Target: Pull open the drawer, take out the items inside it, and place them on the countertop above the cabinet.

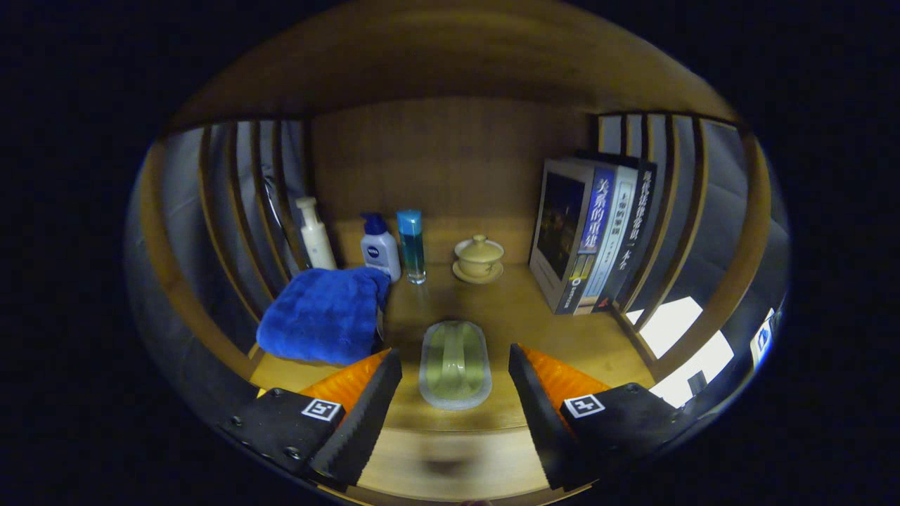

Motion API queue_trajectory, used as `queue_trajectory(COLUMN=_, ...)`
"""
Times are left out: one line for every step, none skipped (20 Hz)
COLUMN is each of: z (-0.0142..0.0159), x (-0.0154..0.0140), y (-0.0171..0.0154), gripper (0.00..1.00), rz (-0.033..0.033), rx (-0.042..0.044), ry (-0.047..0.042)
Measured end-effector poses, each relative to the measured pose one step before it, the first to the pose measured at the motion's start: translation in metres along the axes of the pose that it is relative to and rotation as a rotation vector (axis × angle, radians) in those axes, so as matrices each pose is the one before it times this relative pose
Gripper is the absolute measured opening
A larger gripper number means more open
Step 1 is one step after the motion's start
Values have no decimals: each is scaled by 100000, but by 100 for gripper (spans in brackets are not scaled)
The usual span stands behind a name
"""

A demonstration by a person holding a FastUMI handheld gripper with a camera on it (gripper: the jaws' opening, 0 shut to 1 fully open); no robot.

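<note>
My gripper (453, 376) is open, its two black and orange fingers spread wide above the front of the wooden countertop (520, 316). Between the fingers, lying on the countertop, is a pale green oval dish with a clear rim (455, 363); neither finger touches it. A dark blurred spot (444, 466) shows on the light wooden face below the countertop's front edge.
A folded blue towel (325, 316) lies left of the dish. At the back stand a cream pump bottle (315, 234), a white and blue pump bottle (380, 247), a blue glass bottle (411, 246) and a lidded tea cup (479, 258). Upright books (590, 232) fill the right side.
</note>
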State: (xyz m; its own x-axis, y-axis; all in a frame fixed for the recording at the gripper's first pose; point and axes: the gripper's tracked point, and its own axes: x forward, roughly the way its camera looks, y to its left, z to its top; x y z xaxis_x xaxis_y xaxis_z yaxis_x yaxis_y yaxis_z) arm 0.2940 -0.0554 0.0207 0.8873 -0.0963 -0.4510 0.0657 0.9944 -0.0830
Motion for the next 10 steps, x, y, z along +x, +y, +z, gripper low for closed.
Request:
queue_trajectory(z=427, x=-1256, y=343, gripper=100, rz=1425, rx=-979, ry=-4027)
queue_trajectory(z=464, x=-1512, y=495, gripper=99, rz=1459, rx=-1131, ry=-3643)
queue_trajectory(z=426, x=-1516, y=542, gripper=99, rz=1266, rx=-728, ry=-3681)
queue_trajectory(z=397, x=-1443, y=600, gripper=99, rz=1015, rx=-555, ry=-3929)
queue_trajectory(z=189, x=-1234, y=464, gripper=99, rz=653, rx=-728, ry=-3489)
queue_trajectory(z=80, x=-1195, y=543, gripper=99, rz=363, rx=39, ry=-3702)
queue_trajectory(z=-301, x=-1151, y=822, gripper=99, rz=1258, rx=-105, ry=-2716)
queue_trajectory(z=-418, x=-1020, y=832, gripper=99, rz=1365, rx=-512, ry=-1878)
queue_trajectory(z=-474, x=-1055, y=580, gripper=99, rz=631, rx=-569, ry=-1755)
queue_trajectory(z=-325, x=-1198, y=454, gripper=99, rz=312, rx=-489, ry=-2106)
